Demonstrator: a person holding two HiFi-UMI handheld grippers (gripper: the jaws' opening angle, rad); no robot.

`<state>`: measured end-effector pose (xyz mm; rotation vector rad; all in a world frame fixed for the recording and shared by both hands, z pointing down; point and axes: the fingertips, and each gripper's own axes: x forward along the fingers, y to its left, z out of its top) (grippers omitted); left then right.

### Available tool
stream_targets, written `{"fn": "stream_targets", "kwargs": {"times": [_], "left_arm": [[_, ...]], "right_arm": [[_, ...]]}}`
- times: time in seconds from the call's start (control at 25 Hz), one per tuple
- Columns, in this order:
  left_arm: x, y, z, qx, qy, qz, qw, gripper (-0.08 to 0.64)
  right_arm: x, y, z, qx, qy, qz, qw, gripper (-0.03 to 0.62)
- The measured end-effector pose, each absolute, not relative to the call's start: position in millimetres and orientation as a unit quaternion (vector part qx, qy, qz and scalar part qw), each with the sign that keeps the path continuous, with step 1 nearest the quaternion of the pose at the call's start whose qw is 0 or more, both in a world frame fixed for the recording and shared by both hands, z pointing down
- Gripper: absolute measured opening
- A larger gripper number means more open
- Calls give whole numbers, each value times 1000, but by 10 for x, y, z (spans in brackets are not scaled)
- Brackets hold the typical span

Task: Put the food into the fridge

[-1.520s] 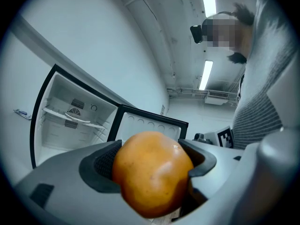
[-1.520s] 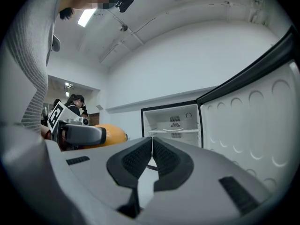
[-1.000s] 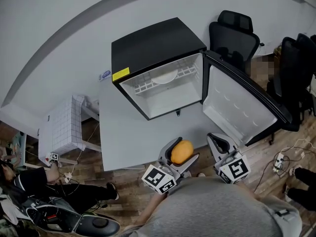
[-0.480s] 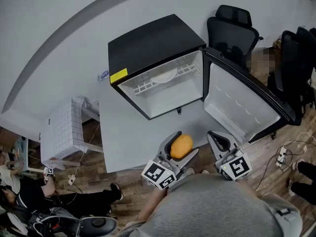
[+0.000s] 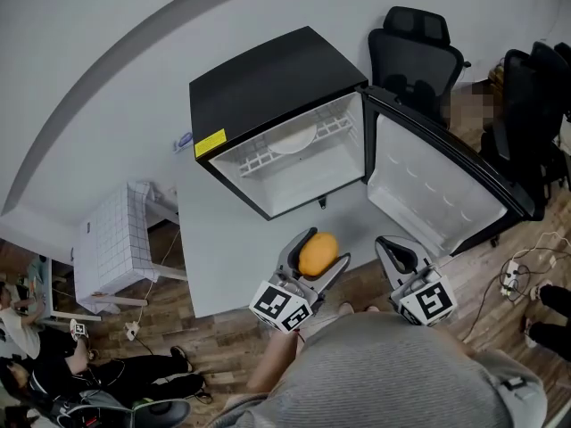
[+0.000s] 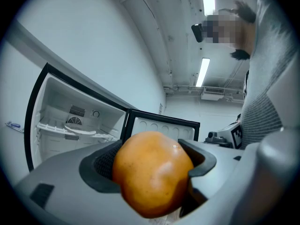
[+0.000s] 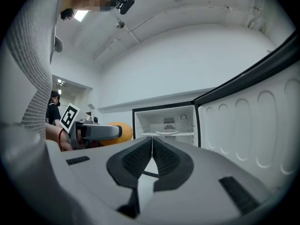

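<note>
My left gripper is shut on an orange, and the fruit fills the space between both pads in the left gripper view. It hangs in front of the small black fridge, whose door stands wide open to the right. Inside the fridge a white plate lies on the wire shelf. My right gripper is beside the left one, shut and empty, with its pads pressed together. The right gripper view also shows the orange and the open fridge.
The fridge stands on a grey table. Black office chairs are behind the open door. A white grid crate sits left of the table. A person crouches on the wooden floor at lower left, and cables lie at right.
The left gripper with the orange has shifted a little up and left, toward the fridge. The person at lower left has moved further down and left. The right gripper has barely moved.
</note>
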<state>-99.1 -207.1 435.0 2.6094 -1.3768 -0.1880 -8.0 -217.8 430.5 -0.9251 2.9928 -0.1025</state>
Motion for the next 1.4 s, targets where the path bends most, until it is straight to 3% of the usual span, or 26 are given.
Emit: {"fn": "stream_targets", "kwargs": {"times": [0.84,1.4], "left_arm": [[-1714,-2986,4225,859,-511,14,-6,374],[-1875,-3549,4271,854,-516,59,-24,374]], "right_arm": [[-14,-2204,4336,-311,950,-40,2,14],[80,-2266,4380,-329,943,-43,-3,14]]}}
